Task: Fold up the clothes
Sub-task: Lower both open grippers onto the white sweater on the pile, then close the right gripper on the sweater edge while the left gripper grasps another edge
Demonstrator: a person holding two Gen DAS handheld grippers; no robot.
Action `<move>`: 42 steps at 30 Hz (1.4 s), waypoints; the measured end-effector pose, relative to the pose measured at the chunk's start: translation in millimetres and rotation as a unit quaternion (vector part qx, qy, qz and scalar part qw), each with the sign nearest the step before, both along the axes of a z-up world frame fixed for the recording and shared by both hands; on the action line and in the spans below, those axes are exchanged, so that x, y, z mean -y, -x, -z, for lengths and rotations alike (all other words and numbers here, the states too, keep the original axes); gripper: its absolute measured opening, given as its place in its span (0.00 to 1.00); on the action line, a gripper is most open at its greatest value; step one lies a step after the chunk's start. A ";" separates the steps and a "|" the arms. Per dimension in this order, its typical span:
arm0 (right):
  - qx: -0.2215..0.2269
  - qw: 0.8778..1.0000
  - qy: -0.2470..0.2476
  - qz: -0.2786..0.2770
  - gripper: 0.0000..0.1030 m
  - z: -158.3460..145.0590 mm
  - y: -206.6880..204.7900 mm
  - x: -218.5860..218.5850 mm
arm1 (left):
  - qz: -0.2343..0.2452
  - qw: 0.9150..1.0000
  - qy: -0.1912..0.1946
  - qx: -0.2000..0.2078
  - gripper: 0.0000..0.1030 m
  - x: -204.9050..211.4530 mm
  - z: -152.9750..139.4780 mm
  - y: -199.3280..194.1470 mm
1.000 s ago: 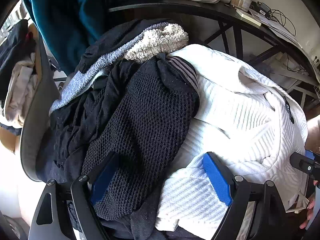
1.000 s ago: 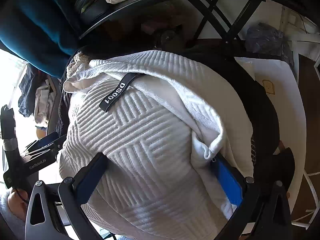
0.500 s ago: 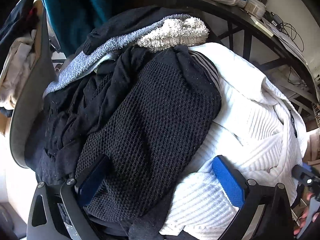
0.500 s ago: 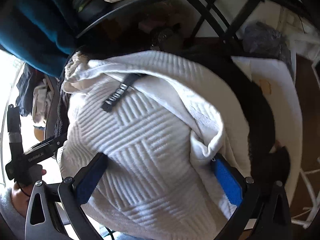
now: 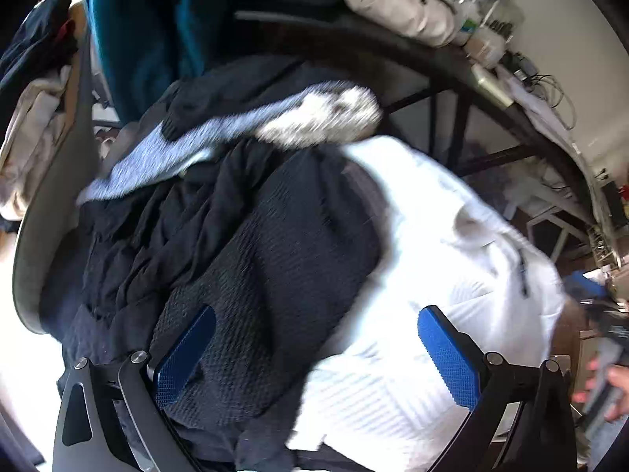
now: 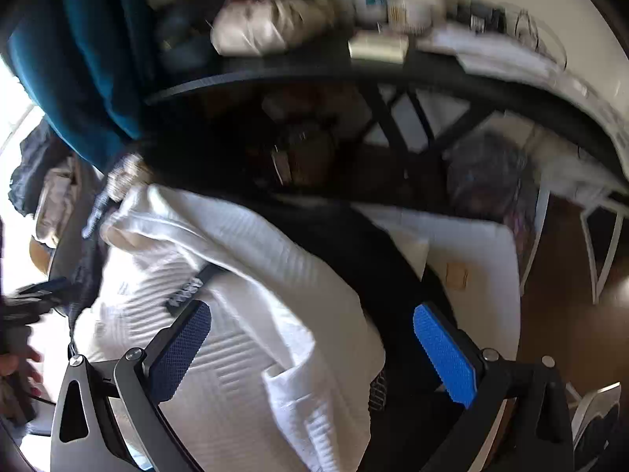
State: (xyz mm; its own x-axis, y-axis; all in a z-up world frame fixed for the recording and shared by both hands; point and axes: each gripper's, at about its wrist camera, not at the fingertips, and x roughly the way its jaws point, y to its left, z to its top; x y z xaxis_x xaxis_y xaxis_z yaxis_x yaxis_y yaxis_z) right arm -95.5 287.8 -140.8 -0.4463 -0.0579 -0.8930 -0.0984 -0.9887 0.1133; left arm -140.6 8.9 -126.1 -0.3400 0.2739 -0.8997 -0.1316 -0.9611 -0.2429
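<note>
A heap of clothes fills both views. In the left wrist view a black knit garment (image 5: 267,295) lies beside a white ribbed garment (image 5: 452,275), with a grey-blue fleece (image 5: 188,153) behind them. My left gripper (image 5: 314,350) hovers over the seam between black and white, open wide, with its blue pads (image 5: 184,354) clear of the cloth. In the right wrist view the white ribbed garment (image 6: 243,314) carries a black label (image 6: 188,289). My right gripper (image 6: 312,350) is open above it and nothing is pinched. A black garment (image 6: 373,267) lies along the white one's right side.
A dark desk (image 5: 393,55) with a beige bag (image 5: 401,4) and small clutter stands behind the heap. Teal cloth (image 5: 137,39) hangs at the upper left. A grey curved chair edge (image 5: 47,196) borders the left. A white flat surface (image 6: 483,275) lies right of the heap.
Both grippers have risen and drawn back from the heap. The left jaws have spread wider. The right pads, earlier sunk into the white garment, now stand clear of it.
</note>
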 end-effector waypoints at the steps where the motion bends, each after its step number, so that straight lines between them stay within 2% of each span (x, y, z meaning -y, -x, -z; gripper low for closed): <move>1: 0.008 1.000 -0.004 0.002 0.99 7.0 4.2 -0.7 | 0.009 1.000 0.000 -0.002 1.00 -4.2 -2.7 1.4; 2: 0.011 1.000 -0.005 0.002 0.95 10.7 3.4 -2.6 | 0.020 1.000 0.004 -0.007 1.00 -9.1 -4.6 3.8; 3: 0.012 1.000 -0.003 0.006 0.79 13.5 5.5 -3.8 | 0.034 0.999 0.013 -0.013 1.00 -14.8 -5.6 7.2; 5: 0.016 1.000 0.003 0.016 0.55 19.1 10.0 -6.1 | 0.066 0.997 0.021 -0.028 1.00 -29.4 -11.3 10.0; 6: 0.017 1.000 0.015 0.020 0.49 19.6 8.0 -8.8 | 0.083 0.996 0.024 -0.037 1.00 -37.3 -14.6 12.1; 8: 0.024 0.999 0.036 0.016 0.40 23.6 5.9 -9.0 | 0.117 0.991 0.026 -0.055 1.00 -48.5 -20.9 15.1; 10: 0.030 0.999 0.032 0.005 0.40 26.6 5.0 -4.2 | 0.140 0.988 0.020 -0.066 1.00 -52.9 -20.9 25.7; 11: 0.030 0.999 0.032 0.003 0.36 26.7 4.4 -2.2 | 0.148 0.986 0.015 -0.070 0.99 -56.1 -19.1 35.3; 12: 0.026 0.999 0.043 0.001 0.17 24.9 3.7 -1.7 | 0.151 0.986 0.011 -0.071 0.98 -57.3 -15.9 44.3; 13: 0.020 0.998 0.055 -0.001 0.07 22.9 3.1 -1.5 | 0.150 0.986 0.010 -0.070 0.97 -56.5 -11.2 52.6; 14: 0.009 0.999 0.048 -0.002 0.05 17.0 1.3 0.7 | 0.148 0.986 0.014 -0.072 0.94 -59.1 -8.2 61.0; 16: -0.014 0.999 0.036 -0.005 0.04 4.6 -3.1 5.2 | 0.143 0.985 0.043 -0.082 0.80 -59.2 -0.2 71.4; 17: -0.025 0.999 0.034 -0.009 0.04 -1.6 -5.7 7.4 | 0.142 0.985 0.058 -0.078 0.63 -63.0 5.6 77.4; 19: -0.043 0.998 0.036 -0.012 0.04 -10.9 -9.9 8.6 | 0.151 0.985 0.058 -0.052 0.57 -67.7 15.2 85.7; 23: -0.067 0.996 0.054 -0.004 0.03 -23.6 -14.6 1.8 | 0.181 0.979 0.076 -0.062 0.56 -83.4 16.2 81.5; 25: -0.076 0.995 0.062 0.010 0.03 -29.3 -13.8 -2.9 | 0.191 0.978 0.060 -0.066 0.56 -85.3 10.8 76.1; 27: -0.083 0.993 0.077 0.026 0.03 -32.2 -12.1 -8.8 | 0.203 0.976 0.026 -0.079 0.58 -86.7 3.7 72.3; 28: -0.086 0.992 0.087 0.033 0.03 -35.7 -10.8 -11.8 | 0.212 0.973 0.012 -0.086 0.61 -83.4 0.7 69.0; 29: -0.089 0.990 0.097 0.039 0.03 -39.3 -9.5 -14.9 | 0.224 0.970 0.003 -0.089 0.75 -82.0 1.3 67.7; 30: -0.093 0.989 0.104 0.041 0.03 -42.1 -8.2 -16.3 | 0.234 0.968 0.003 -0.089 0.77 -81.8 4.4 67.9; 32: -0.100 0.989 0.104 0.030 0.03 -48.5 -5.7 -14.6 | 0.237 0.968 0.021 -0.086 0.77 -81.1 10.6 70.3; 36: -0.109 0.989 0.098 0.003 0.03 -60.2 -7.7 -6.6 | 0.189 0.978 0.017 -0.085 0.77 -75.1 12.3 83.0; 38: -0.112 0.988 0.103 -0.003 0.03 -64.3 -10.7 -5.1 | 0.177 0.981 0.040 -0.075 0.77 -80.3 19.4 91.8; 40: -0.119 0.986 0.114 -0.009 0.03 -69.8 -14.2 -3.9 | 0.185 0.976 0.085 -0.076 0.77 -90.0 30.1 95.2; 42: -0.128 0.984 0.123 -0.015 0.03 -76.3 -18.0 -1.9 | 0.192 0.971 0.112 -0.090 0.77 -96.9 34.1 92.6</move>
State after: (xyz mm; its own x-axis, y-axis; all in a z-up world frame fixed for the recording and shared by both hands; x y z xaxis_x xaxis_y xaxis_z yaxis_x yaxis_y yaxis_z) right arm -77.6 289.7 -64.5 -0.6499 -0.2750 -0.7085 -0.0062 -0.9303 0.3668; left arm -233.2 105.7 -160.2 -0.4095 0.2153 -0.8865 -0.5114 -0.8589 0.0277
